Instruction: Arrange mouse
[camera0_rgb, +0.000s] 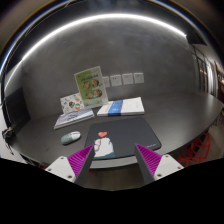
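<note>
Lining up on the mouse

I had the gripper (105, 163) wide open and empty; small grey-green plastic mouse (71, 138) sat ahead-left of the fingers, beside the dark rectangular mat (125, 133). Next I'd probably swing left.

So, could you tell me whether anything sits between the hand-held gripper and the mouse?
Nothing visible does. The small grey-green mouse lies on bare table beside the dark mouse mat, ahead-left of the open hand-held gripper.

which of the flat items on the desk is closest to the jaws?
The dark mouse pad with the small red heart: it lies just ahead of the open jaws, partly between them. The book and the keyboard lie beyond it.
</note>
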